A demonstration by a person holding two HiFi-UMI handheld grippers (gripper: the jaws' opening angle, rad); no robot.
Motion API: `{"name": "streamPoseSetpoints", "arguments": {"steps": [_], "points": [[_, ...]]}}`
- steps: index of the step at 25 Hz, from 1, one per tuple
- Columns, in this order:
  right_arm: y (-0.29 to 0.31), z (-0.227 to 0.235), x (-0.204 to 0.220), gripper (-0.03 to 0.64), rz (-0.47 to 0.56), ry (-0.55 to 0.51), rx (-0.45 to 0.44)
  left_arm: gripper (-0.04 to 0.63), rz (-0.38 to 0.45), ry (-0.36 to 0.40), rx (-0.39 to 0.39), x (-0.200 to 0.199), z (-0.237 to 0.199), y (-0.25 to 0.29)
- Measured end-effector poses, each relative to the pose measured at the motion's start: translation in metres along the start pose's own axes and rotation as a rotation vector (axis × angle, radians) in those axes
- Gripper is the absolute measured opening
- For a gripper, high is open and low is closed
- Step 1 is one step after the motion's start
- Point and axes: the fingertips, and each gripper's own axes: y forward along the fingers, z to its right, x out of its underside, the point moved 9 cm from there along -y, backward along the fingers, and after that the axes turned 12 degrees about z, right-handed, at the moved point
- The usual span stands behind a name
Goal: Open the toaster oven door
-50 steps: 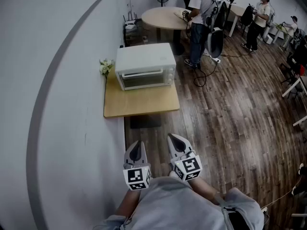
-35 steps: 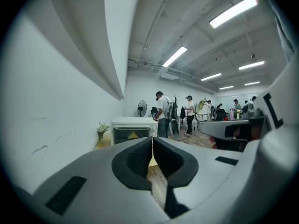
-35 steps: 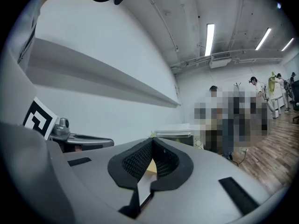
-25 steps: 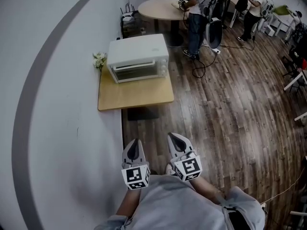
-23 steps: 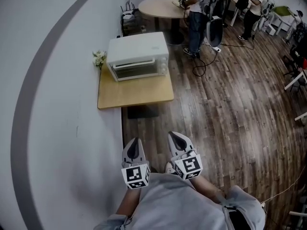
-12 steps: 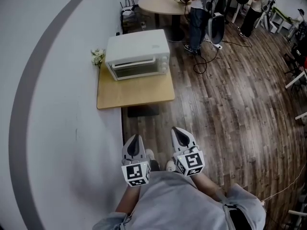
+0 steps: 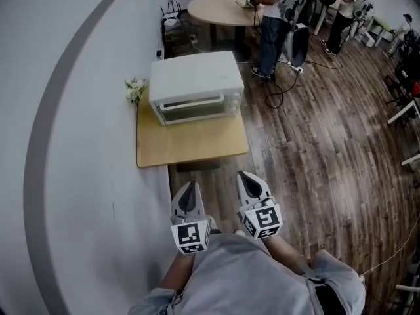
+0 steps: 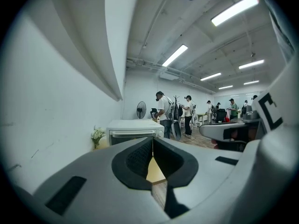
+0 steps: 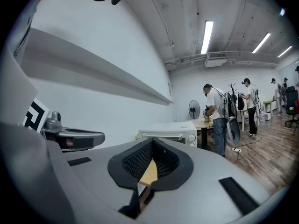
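Claws both pressed together on nothing: grey left gripper [image 7: 189, 185], grey right gripper [image 7: 247, 174].
I hold them side by side over the dark wood-plank floor [image 7: 308, 143], well apart from the white box-shaped toaster oven [image 7: 195, 84], which sits with its door closed on a low pale wooden table [image 7: 190, 146] against the white wall [image 7: 92, 176].

There is 1 toaster oven [image 7: 195, 87], 1 small wooden table [image 7: 190, 148], 1 bunch of flowers [image 7: 134, 90] and 1 round table [image 7: 220, 8] far off. Near are 2 grippers: left gripper [image 7: 189, 188] and right gripper [image 7: 248, 179].
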Motion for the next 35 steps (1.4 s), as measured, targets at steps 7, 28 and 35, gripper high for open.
{"name": "streamPoseSetpoints", "arguments": {"steps": [7,28,35], "points": [[0.051,-0.021,-0.004,-0.002,0.020,-0.026,0.020,0.006,0.033,-0.013,0.039,-0.007,-0.044,0.034],[0.166,0.040,-0.001,-0.002,0.019,-0.032,-0.013,0.006,0.018,-0.028,-0.022,-0.004,-0.079,0.148],[0.196,0.073,0.002,-0.002,0.025,-0.017,-0.070,0.006,0.021,-0.001,-0.053,-0.002,-0.065,0.188]]}}
